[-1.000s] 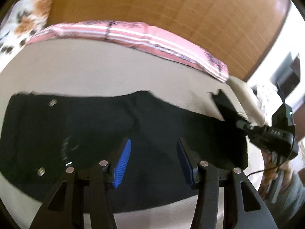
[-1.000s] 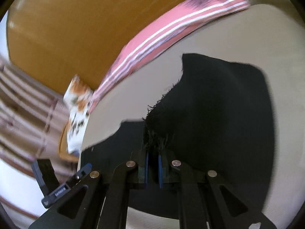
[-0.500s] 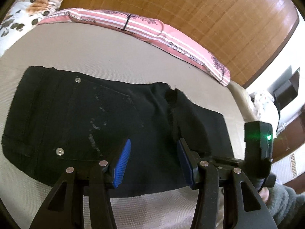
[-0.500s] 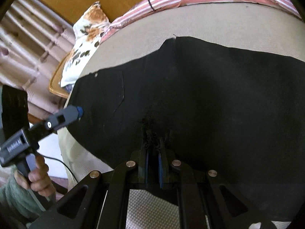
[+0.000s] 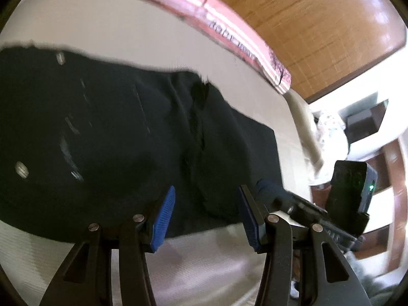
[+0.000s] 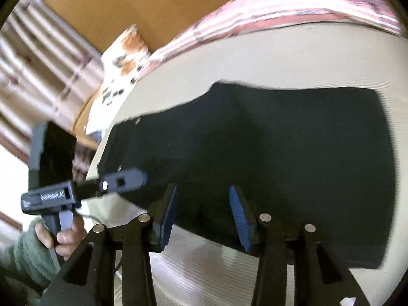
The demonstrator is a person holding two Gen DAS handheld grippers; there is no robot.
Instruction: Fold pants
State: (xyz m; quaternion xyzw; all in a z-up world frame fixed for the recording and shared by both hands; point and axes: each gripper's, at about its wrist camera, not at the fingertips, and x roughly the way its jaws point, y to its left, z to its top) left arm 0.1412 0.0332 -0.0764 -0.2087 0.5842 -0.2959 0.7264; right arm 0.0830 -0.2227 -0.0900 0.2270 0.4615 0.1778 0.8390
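Black pants (image 5: 107, 132) lie folded flat on the beige bed (image 5: 107, 33), with the frayed leg hems laid over the seat near the middle (image 5: 201, 117). They also show in the right wrist view (image 6: 267, 153). My left gripper (image 5: 206, 209) is open and empty, just above the near edge of the pants. My right gripper (image 6: 201, 211) is open and empty over the near edge of the pants. Each gripper shows in the other's view, the right one at the right (image 5: 318, 211) and the left one at the left (image 6: 122, 178).
A pink striped pillow (image 5: 229, 35) lies along the far edge of the bed against a wooden headboard (image 5: 318, 25). A floral pillow (image 6: 119, 68) lies at the bed's left end. Shelves (image 5: 367, 119) stand off the right end.
My right gripper has let go of the frayed leg hem and opened. The hem now lies on the seat of the pants. Both grippers have drawn back toward the near edge.
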